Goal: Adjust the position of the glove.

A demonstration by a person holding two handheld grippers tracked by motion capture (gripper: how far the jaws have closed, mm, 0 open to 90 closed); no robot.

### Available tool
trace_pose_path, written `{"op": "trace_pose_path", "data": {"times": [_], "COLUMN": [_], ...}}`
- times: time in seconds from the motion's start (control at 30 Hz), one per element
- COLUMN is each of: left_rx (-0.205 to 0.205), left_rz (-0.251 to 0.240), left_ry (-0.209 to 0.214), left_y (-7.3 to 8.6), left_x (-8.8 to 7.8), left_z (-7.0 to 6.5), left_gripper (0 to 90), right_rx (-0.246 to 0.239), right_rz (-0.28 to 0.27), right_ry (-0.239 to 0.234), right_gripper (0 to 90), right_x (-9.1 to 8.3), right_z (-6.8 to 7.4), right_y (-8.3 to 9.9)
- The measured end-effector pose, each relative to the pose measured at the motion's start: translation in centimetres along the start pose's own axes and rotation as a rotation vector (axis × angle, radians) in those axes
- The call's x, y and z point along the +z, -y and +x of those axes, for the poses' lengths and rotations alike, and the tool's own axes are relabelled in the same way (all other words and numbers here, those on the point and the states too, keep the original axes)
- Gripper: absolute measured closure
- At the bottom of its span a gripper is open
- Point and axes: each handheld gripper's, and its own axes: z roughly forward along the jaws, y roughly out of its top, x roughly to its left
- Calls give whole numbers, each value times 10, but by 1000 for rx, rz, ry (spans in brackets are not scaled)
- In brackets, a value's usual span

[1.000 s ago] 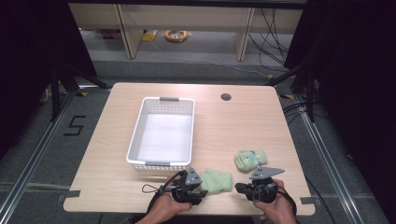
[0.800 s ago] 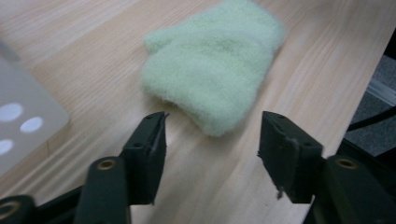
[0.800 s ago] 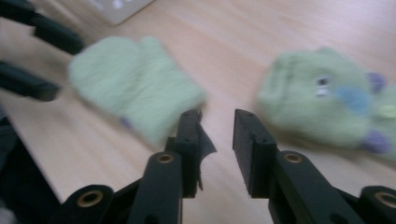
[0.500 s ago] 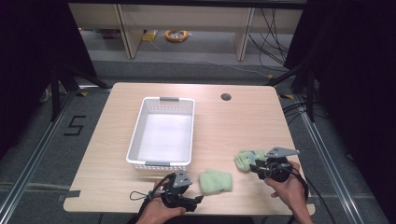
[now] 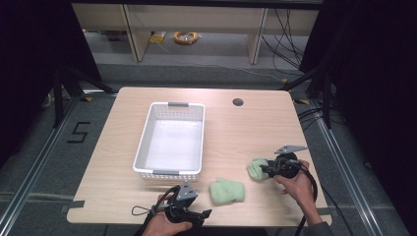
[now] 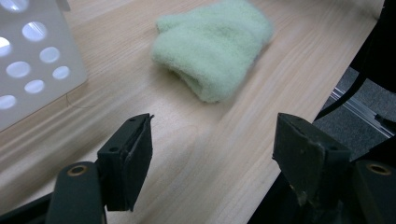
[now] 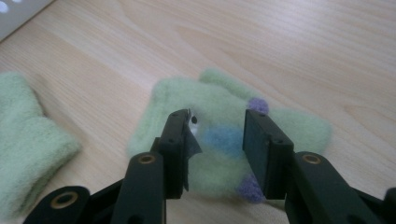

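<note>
A plain pale green sock [image 5: 227, 191] [image 6: 215, 46] lies folded near the table's front edge. My left gripper [image 5: 205, 213] [image 6: 215, 149] sits low at that edge and points at the sock from a short way off. Its jaws have just been opening and stand open with only bare wood between them. A second green sock [image 5: 255, 168] [image 7: 224, 140] with blue and purple spots lies to the right. My right gripper [image 5: 265, 170] [image 7: 217, 140] hovers over it. Its jaws have just been opening; they stand part open above the blue spot without pressing on the sock.
A white perforated basket [image 5: 169, 173] [image 6: 28, 60] stands left of centre, its near wall close to the left gripper. A round hole [image 5: 238, 102] sits at the table's back right. The plain sock [image 7: 28, 149] lies left of the right gripper. Shelves and cables are beyond the table.
The right gripper has swung from the front edge out to the right onto the spotted sock, and its jaws have opened. The left gripper has drawn back from the plain sock and opened wide.
</note>
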Motion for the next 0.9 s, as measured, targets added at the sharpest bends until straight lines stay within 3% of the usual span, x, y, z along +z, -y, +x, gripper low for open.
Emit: {"op": "trace_pose_path", "data": {"times": [0.1, 0.17, 0.23, 0.27, 0.3, 0.33, 0.37, 0.43, 0.5, 0.57, 0.7, 0.73, 0.9], "left_rx": [-4, -13, -21, 7, -10, -21, -2, 2, -7, 12, 13, 12, 15], "left_rz": [-4, -3, -2, 5, -3, -4, 3, -13, -16, -15, -15, -18, -16], "left_ry": [5, 5, 10, 10, 11, 11, 11, 11, 9, 12, 8, 9, 9], "left_y": [1, 1, 2, 1, 2, 2, 1, 1, 0, 0, 0, 0, 0], "left_x": [0, 1, 1, 1, 2, 2, 1, 1, -1, -3, -3, -3, -3], "left_z": [0, -1, -1, 1, 0, -1, 1, 1, 2, 4, 4, 4, 4], "left_gripper": [281, 280, 279, 279, 278, 277, 276, 276, 275, 274, 274, 274, 274], "right_rx": [4, 45, 51, 51, 40, 45, 37, 52, 31, 41, 40, 20, 37], "right_rz": [63, 42, 42, 42, 42, 36, 32, 39, 32, 32, 27, 15, 16], "right_ry": [6, -8, -8, -9, -18, -70, -58, -58, -65, -55, -59, -50, -62], "right_gripper": [628, 635, 649, 655, 659, 662, 664, 666, 679, 692, 723, 727, 766], "right_x": [1, 6, 8, 8, 9, 10, 11, 10, 11, 12, 12, 13, 13], "right_z": [-2, -2, -4, -5, -7, -9, -10, -9, -10, -8, -9, -10, -10], "right_y": [1, 3, 5, 5, 6, 7, 8, 7, 9, 9, 9, 10, 11]}}
